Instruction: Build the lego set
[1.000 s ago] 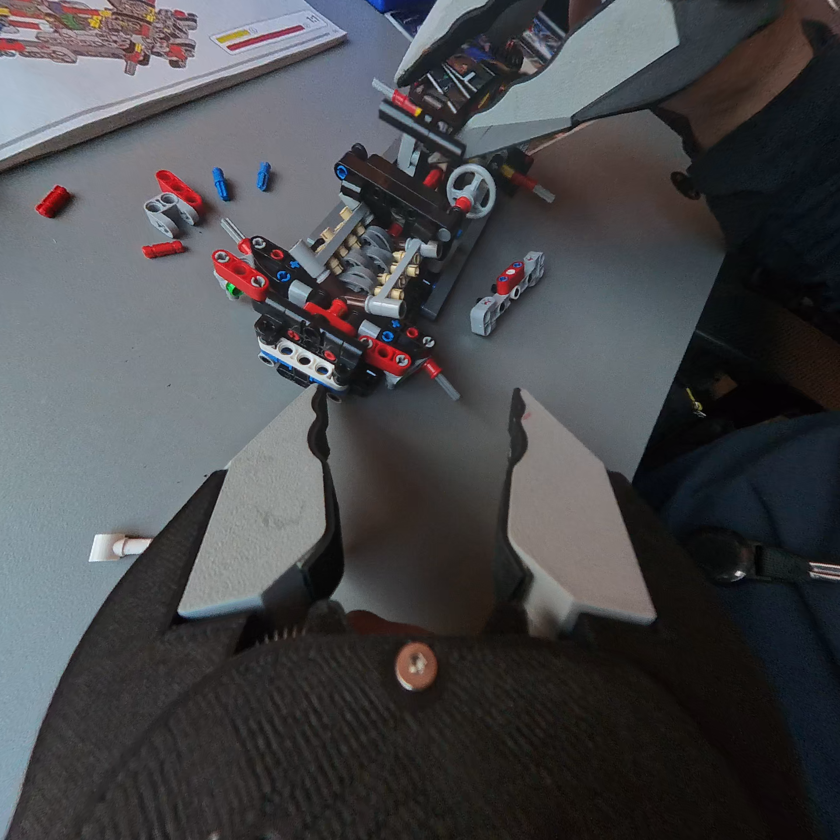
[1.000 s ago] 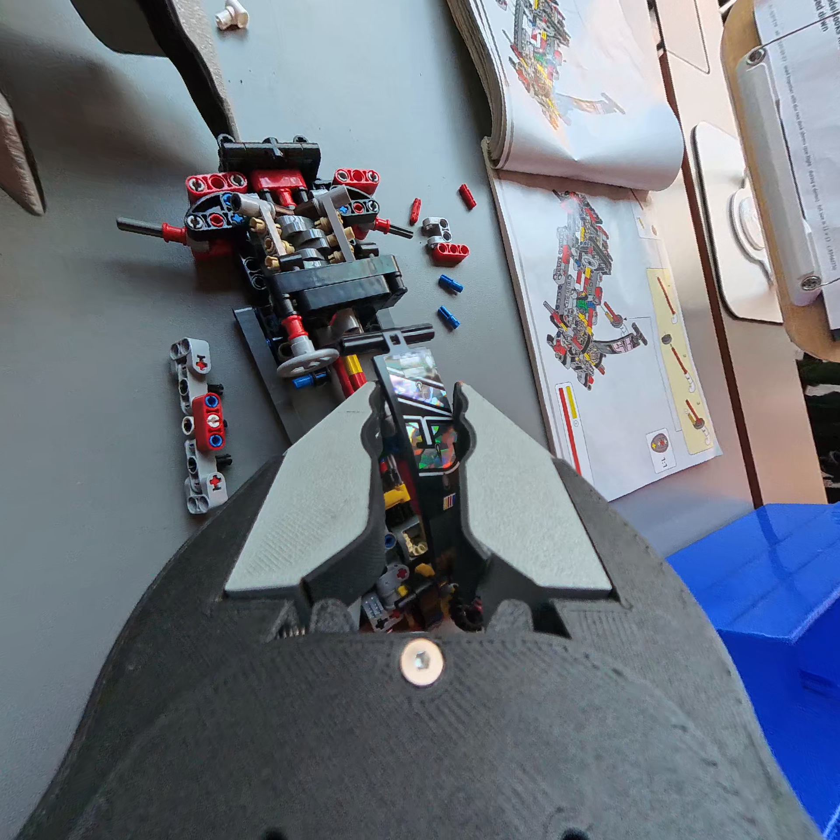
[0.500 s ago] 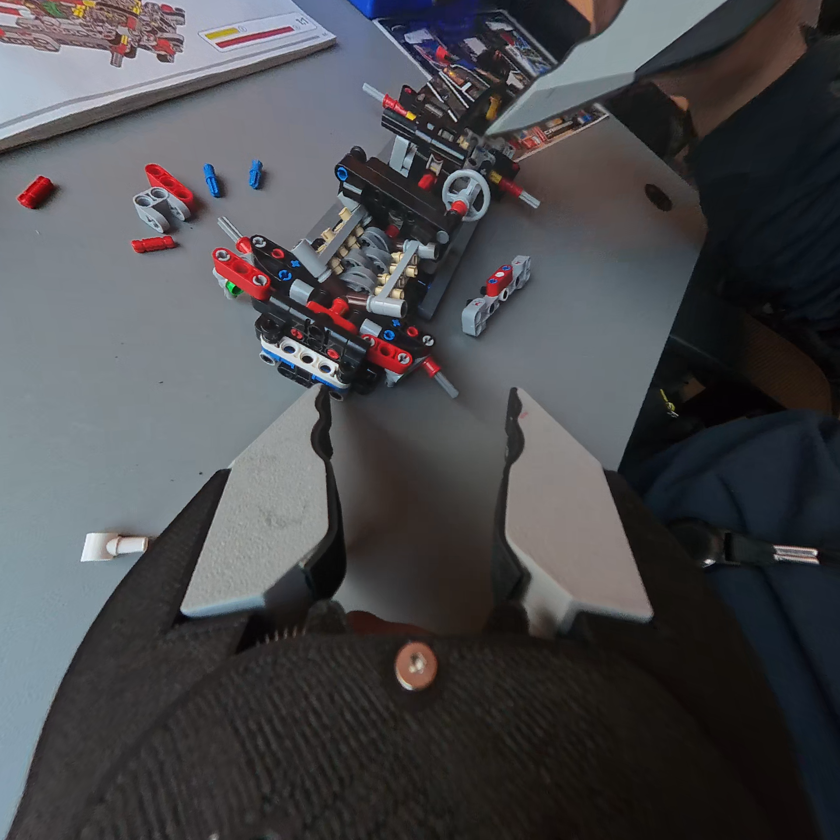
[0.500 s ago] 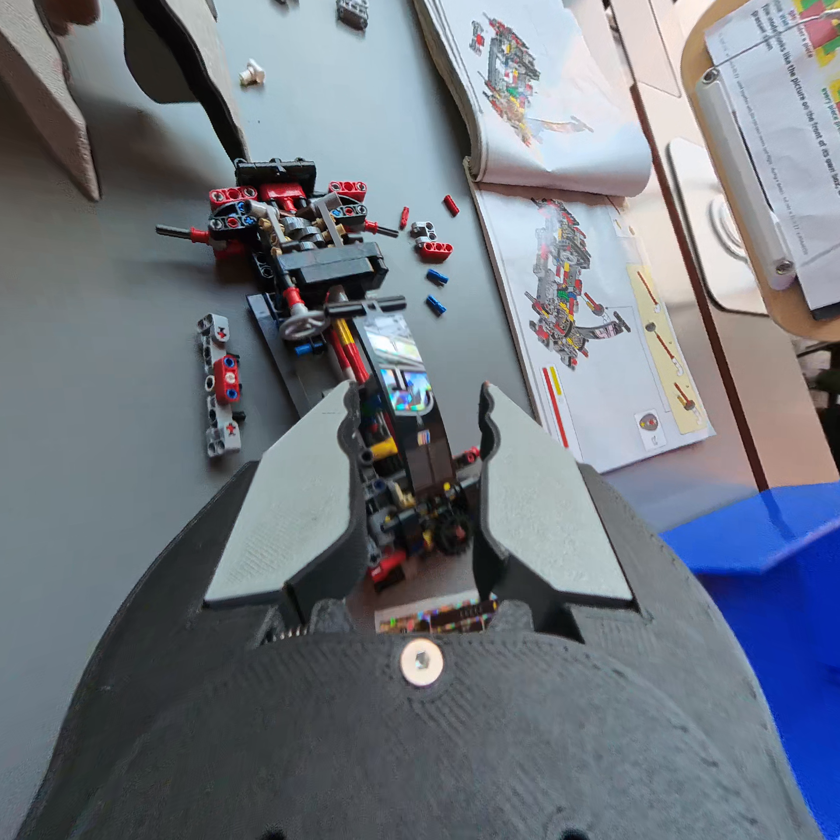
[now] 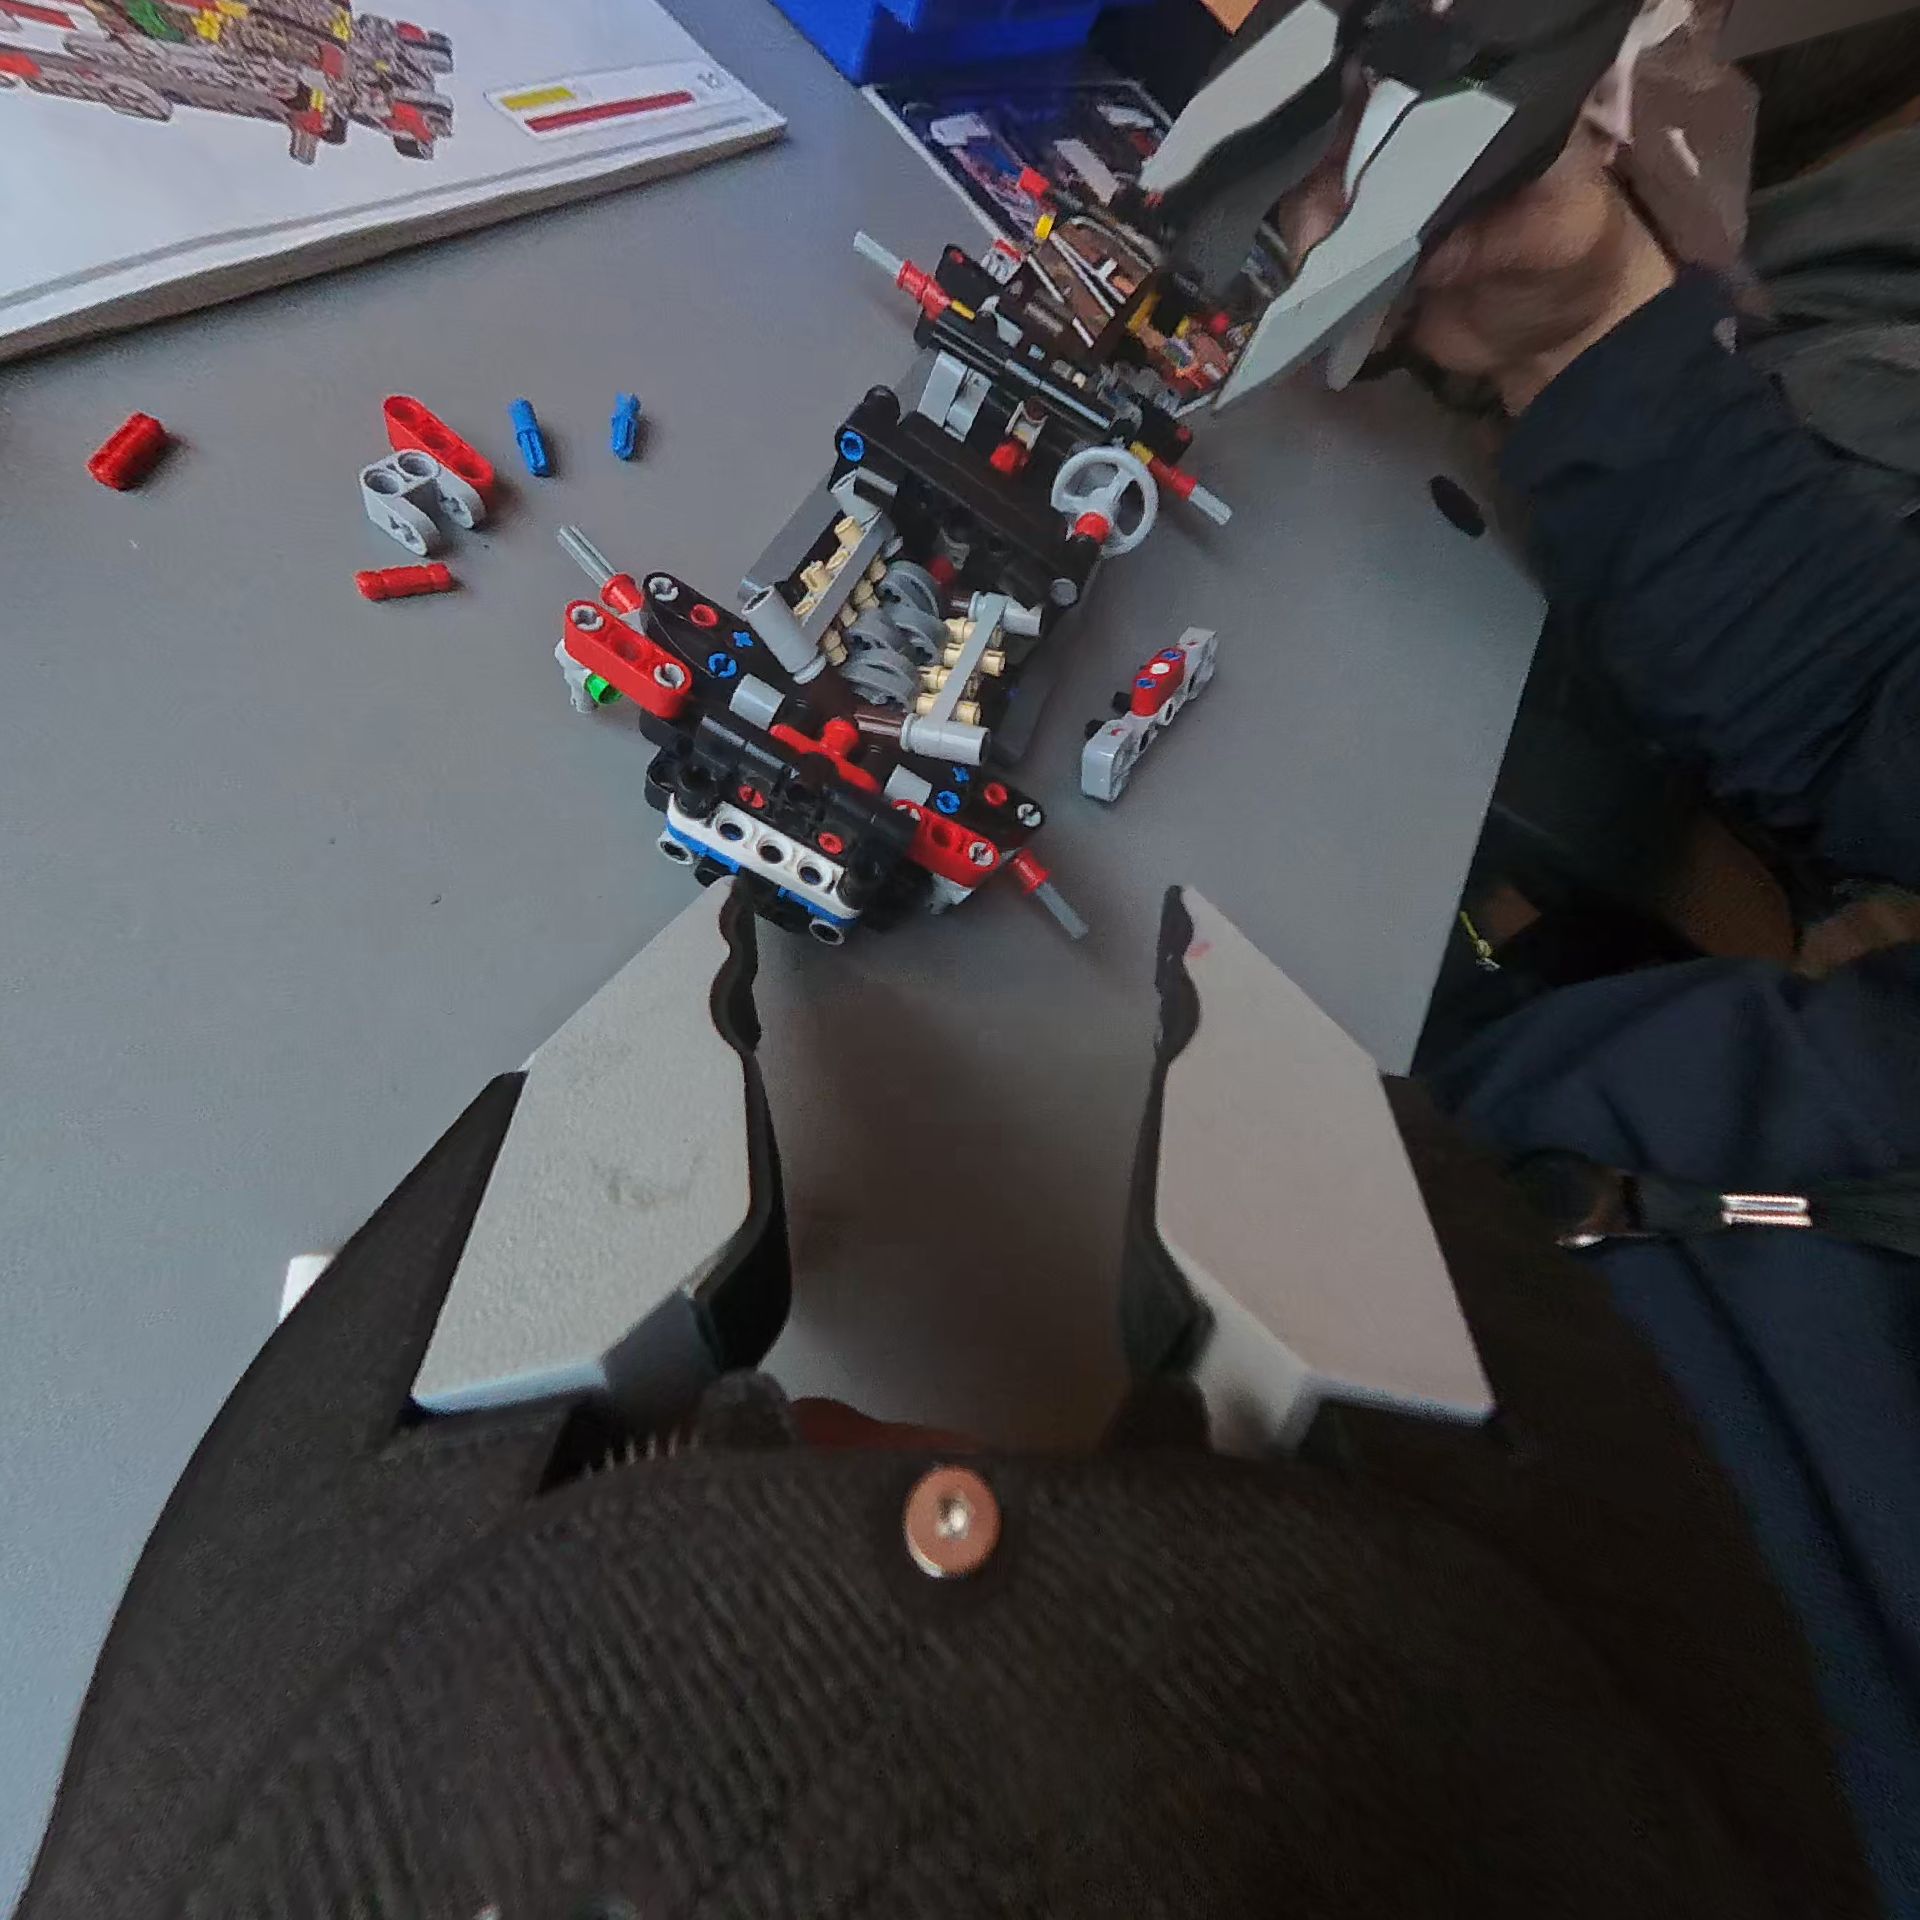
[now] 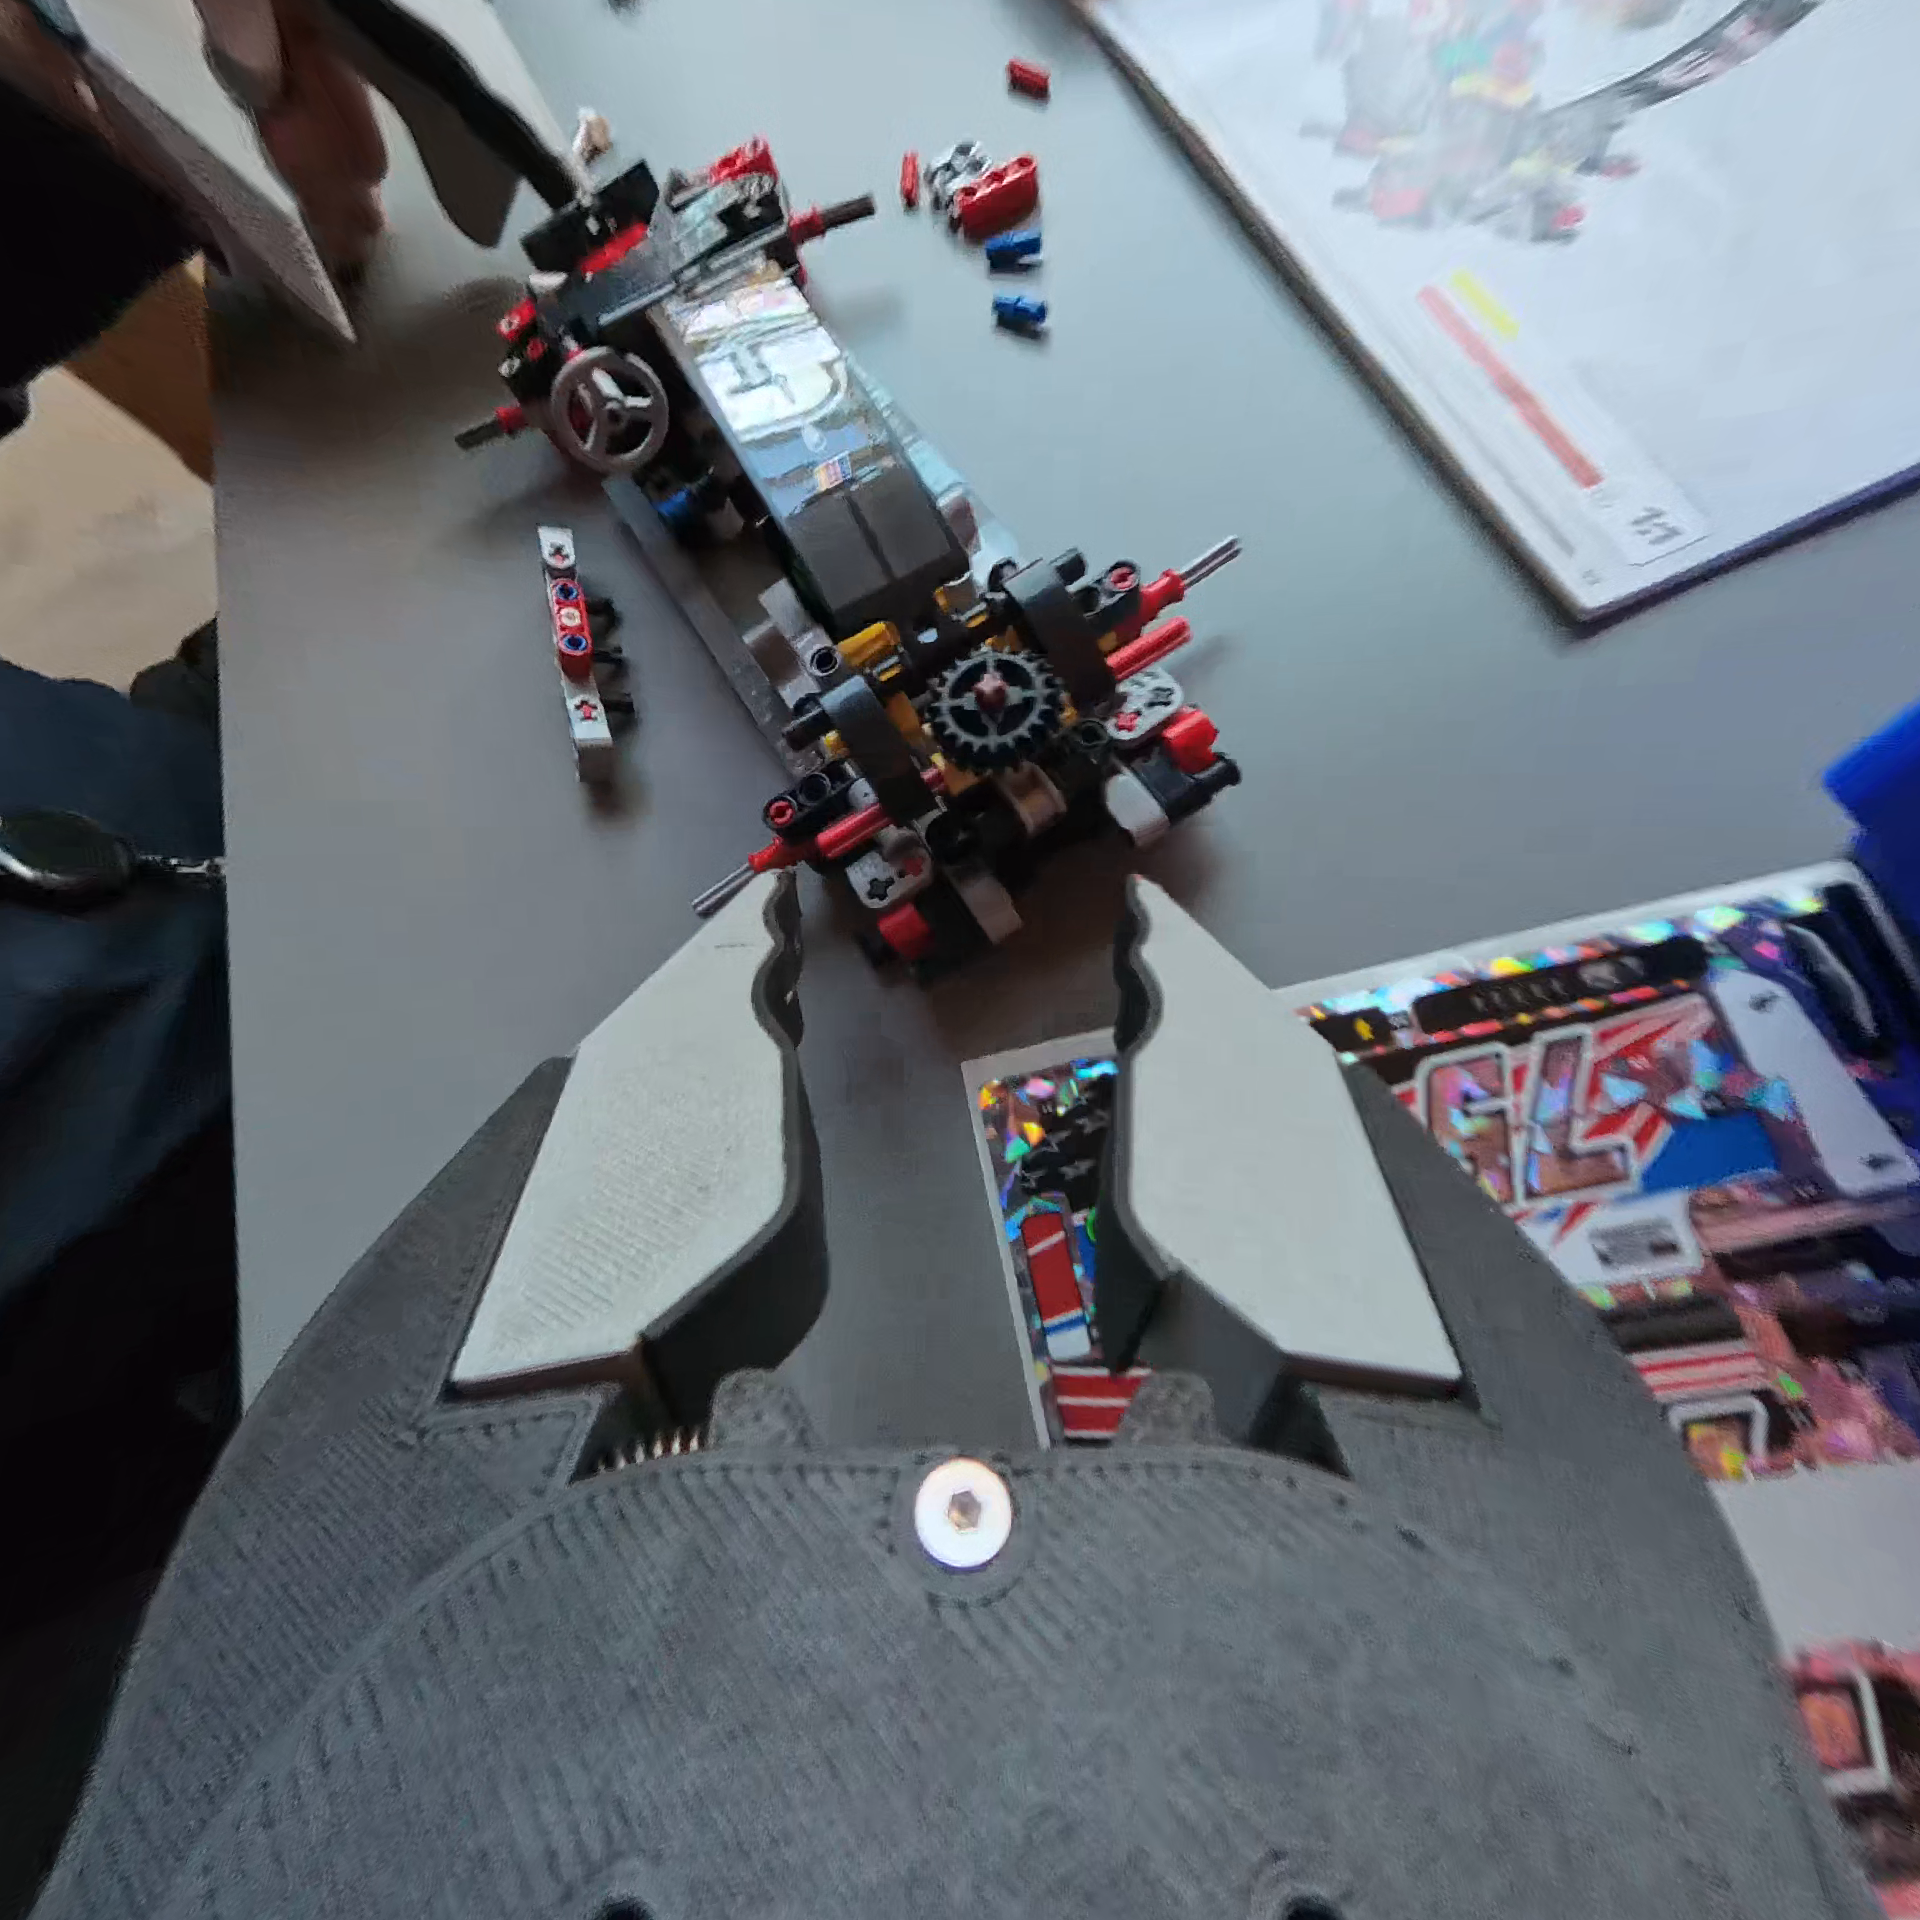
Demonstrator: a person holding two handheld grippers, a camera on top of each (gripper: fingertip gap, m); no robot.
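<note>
My left tongs gape wide on nothing, their tips just short of the model car at 12 o'clock on the counter. My right tongs also stand apart and bare at the car's other end. A grey beam lies at 1 o'clock, loose pins at 11, a booklet beyond.

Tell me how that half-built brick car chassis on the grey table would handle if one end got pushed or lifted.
The chassis is long and narrow, built of many clipped parts, so lifted by one end it may flex or shed pieces. No wheels show on its axle stubs, so it would probably slide, not roll. The thin protruding axles look easy to snag.
</note>
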